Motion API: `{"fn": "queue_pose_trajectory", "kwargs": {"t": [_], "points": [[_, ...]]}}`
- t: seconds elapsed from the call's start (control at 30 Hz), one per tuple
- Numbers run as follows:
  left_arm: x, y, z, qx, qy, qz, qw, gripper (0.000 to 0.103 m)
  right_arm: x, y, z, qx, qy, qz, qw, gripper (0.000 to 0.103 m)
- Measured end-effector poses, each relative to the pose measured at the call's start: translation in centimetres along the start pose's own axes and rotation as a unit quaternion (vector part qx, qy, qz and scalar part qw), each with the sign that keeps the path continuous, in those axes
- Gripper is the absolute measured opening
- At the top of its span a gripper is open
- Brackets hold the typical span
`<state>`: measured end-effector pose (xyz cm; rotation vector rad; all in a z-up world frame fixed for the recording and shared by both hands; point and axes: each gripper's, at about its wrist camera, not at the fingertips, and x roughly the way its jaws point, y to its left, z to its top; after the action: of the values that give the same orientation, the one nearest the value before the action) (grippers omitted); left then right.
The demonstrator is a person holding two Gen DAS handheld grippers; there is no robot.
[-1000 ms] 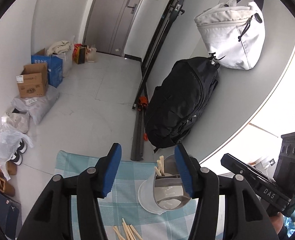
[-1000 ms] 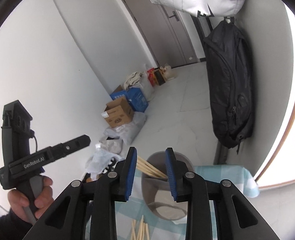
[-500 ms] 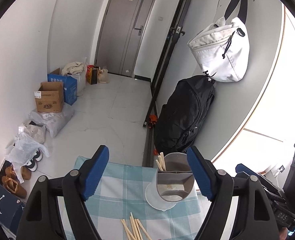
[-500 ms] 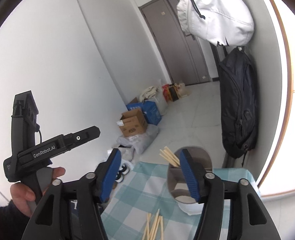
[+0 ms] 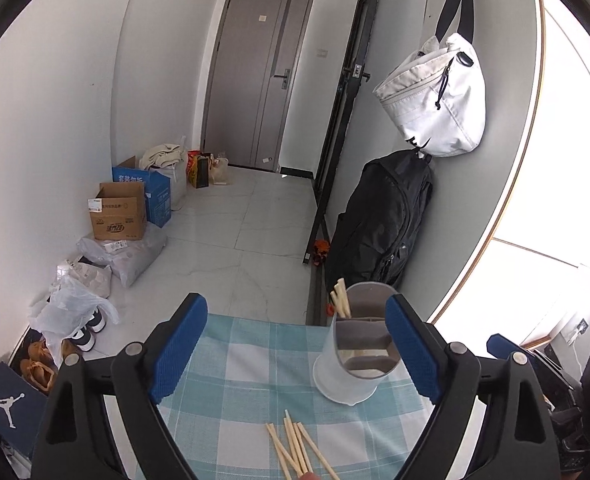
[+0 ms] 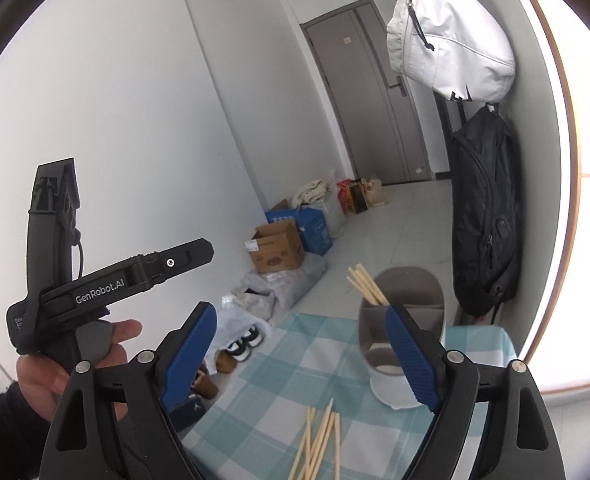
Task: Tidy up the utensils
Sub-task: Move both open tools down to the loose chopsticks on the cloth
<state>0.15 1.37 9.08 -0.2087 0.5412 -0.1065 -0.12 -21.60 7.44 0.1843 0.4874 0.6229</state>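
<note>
A grey and white utensil holder [image 5: 355, 354] stands on the blue checked tablecloth [image 5: 247, 364], with a few wooden chopsticks [image 5: 341, 302] upright in its left compartment. Several loose chopsticks [image 5: 297, 446] lie on the cloth in front of it. My left gripper [image 5: 295, 350] is open and empty, above the cloth and back from the holder. My right gripper [image 6: 301, 354] is open and empty too; the holder [image 6: 401, 320] stands partly behind its right finger, and loose chopsticks [image 6: 321, 438] lie below it. The left gripper's body shows at the left of the right wrist view.
The table's far edge drops to a tiled floor. A black backpack [image 5: 379, 216] and a white bag [image 5: 435, 100] hang on the wall at the right. Boxes [image 5: 119, 212], bags and shoes line the left wall.
Both grippers have pulled back and up from the holder and opened wider. More of the cloth and the loose chopsticks now show.
</note>
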Motion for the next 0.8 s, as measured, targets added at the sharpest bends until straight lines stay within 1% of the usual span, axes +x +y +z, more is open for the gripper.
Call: {"fn": "queue_pose_trajectory", "kwargs": {"t": [0.03,0.1,0.13,0.23,0.3,0.5,0.67,0.8], "points": [[0.1,0.2,-0.4,-0.001,0.000,0.003,1.0000,0.087,0.2,0.1,-0.5,-0.001,0.002,-0.004,1.000,0.093],[0.3,0.6,-1.2,-0.001,-0.001,0.012,0.9999,0.087,0.5,0.3,-1.2,-0.008,0.009,-0.005,1.000,0.095],[0.4,0.9,-1.6,0.000,0.001,0.012,0.9999,0.088,0.7,0.5,-1.7,-0.017,0.014,-0.003,1.000,0.095],[0.8,2.2,-3.0,-0.007,0.007,0.014,0.9998,0.088,1.2,0.9,-2.9,-0.033,0.020,-0.015,0.999,0.101],[1.3,3.1,-3.7,-0.013,0.012,0.020,0.9996,0.088,1.9,1.0,-3.7,-0.037,0.037,-0.015,0.999,0.103],[3.2,6.4,-6.2,-0.050,0.048,0.035,0.9970,0.088,5.4,1.2,-5.8,-0.051,0.115,-0.028,0.992,0.103],[4.1,8.6,-7.5,-0.068,0.074,0.052,0.9936,0.088,9.4,2.0,-8.0,-0.086,0.176,-0.063,0.979,0.103],[4.3,10.5,-7.2,-0.103,0.090,0.051,0.9893,0.087,12.9,2.4,-9.1,-0.099,0.222,-0.044,0.969,0.103]]}}
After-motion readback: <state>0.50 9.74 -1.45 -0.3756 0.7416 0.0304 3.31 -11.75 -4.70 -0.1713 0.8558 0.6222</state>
